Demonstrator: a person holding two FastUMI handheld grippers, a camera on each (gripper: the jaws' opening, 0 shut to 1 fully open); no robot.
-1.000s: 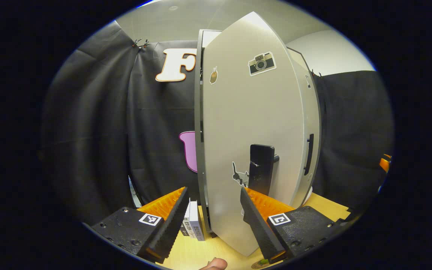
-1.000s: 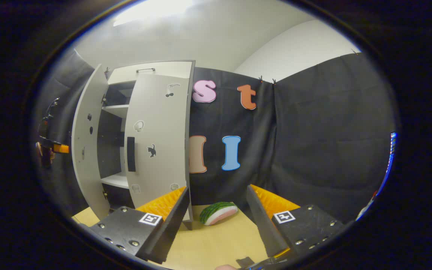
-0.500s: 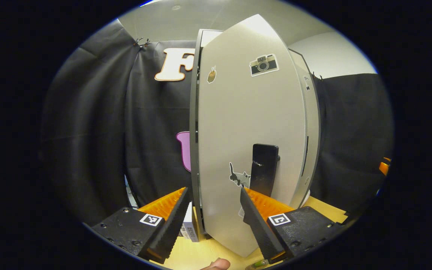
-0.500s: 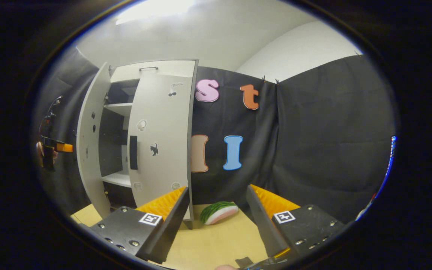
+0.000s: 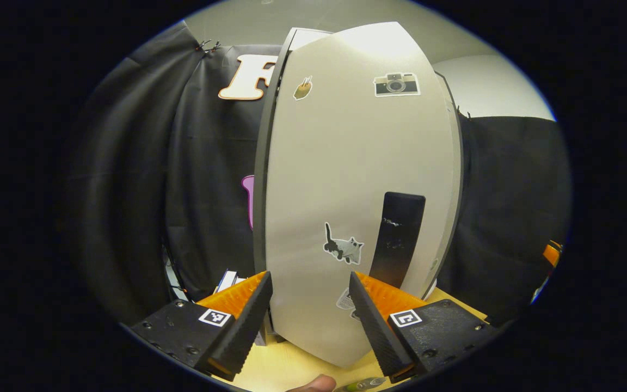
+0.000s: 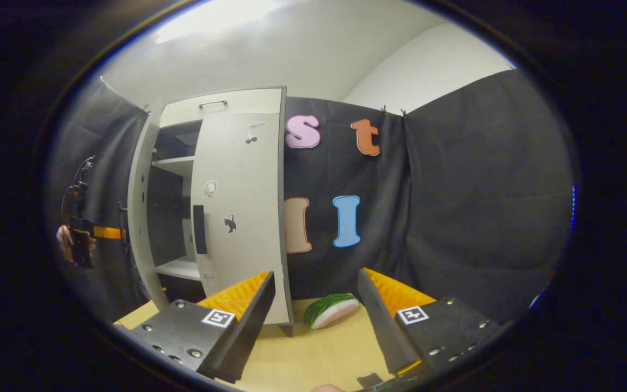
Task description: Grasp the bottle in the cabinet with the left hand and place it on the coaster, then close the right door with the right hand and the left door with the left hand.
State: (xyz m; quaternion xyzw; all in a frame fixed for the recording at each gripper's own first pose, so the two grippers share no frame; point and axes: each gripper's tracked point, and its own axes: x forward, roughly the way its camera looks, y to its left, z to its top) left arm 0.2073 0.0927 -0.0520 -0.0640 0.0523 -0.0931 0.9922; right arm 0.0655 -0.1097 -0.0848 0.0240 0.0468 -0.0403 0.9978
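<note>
The cabinet's left door (image 5: 346, 179), white with a camera sticker, a cat sticker and a black handle (image 5: 398, 237), stands close in front of my left gripper (image 5: 311, 310). That gripper is open, and the door's lower face lies between its fingers. In the right gripper view the cabinet (image 6: 215, 103) stands at the left. Its right door (image 6: 240, 218) is almost shut, and its left door (image 6: 142, 218) is still ajar, with shelves showing in the gap. The left gripper (image 6: 82, 237), held by a hand, is behind that door. My right gripper (image 6: 316, 321) is open over the wooden table (image 6: 324, 348), holding nothing.
A watermelon slice (image 6: 331, 311) lies on the table just right of the cabinet's foot. Some white books (image 5: 229, 280) stand left of the cabinet. Black cloth walls close in the back and right. A fingertip (image 5: 311, 384) shows at the bottom edge.
The left door has swung further toward shut with my left gripper following it, and the gap between the doors has narrowed. The right gripper has barely moved.
</note>
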